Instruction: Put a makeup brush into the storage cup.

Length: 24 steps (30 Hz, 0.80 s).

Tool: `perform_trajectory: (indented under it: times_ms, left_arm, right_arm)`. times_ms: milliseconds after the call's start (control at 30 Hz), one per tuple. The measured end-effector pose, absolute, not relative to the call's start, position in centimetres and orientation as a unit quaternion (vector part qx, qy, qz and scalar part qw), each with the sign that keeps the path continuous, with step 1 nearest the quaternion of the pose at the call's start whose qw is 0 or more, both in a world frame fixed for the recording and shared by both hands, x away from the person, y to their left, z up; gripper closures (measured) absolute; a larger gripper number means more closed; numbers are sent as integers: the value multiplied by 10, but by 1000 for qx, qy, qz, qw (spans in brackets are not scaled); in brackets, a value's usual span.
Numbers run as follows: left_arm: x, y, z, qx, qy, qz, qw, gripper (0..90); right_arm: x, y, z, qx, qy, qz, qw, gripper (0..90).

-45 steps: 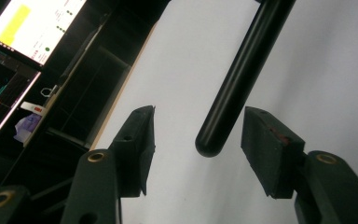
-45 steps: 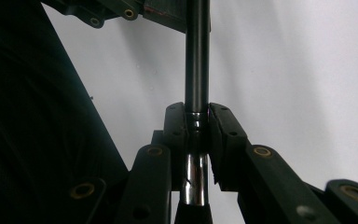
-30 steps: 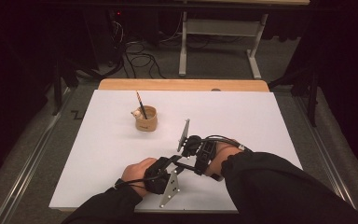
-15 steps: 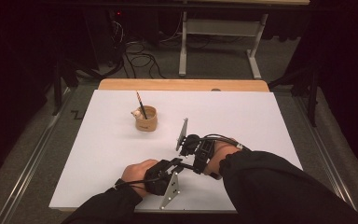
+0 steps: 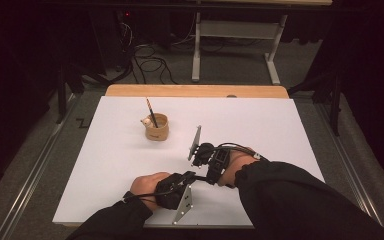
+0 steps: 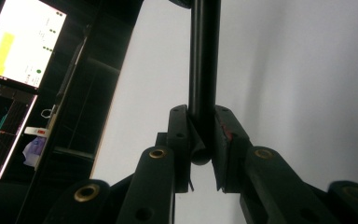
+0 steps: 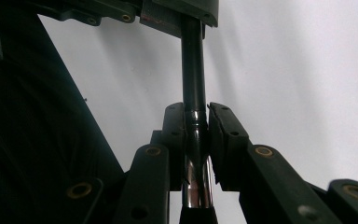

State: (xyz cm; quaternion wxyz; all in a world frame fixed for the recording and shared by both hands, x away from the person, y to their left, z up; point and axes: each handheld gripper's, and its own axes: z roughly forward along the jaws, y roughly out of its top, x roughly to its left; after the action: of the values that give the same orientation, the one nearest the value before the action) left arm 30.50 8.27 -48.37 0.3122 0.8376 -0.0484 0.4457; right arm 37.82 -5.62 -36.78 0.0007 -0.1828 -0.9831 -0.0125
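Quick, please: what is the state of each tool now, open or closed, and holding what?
Left tool: closed on a black pen.
Right tool: closed on the same black pen.

1 cup (image 5: 157,128), 1 pencil (image 5: 151,110), 1 pen (image 6: 202,79), 2 tools

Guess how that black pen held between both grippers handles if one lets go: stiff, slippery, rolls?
The black pen looks straight and rigid, so probably stiff. Its glossy metal section may slip in the fingers. Round barrel, so likely rolls on the white table. Both the left gripper and right gripper clamp it.
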Motion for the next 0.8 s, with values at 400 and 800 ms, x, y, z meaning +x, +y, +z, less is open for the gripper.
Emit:
perform_trajectory:
  times_ms: [400,800]
  left_arm:
    - [307,84,-483,839,-39,442,314,791]
    - [310,87,-481,837,-25,442,320,792]
  right_arm:
    - [380,-59,-363,-186,-982,-19,-3,584]
    - [383,-70,-355,-195,-980,-22,-31,352]
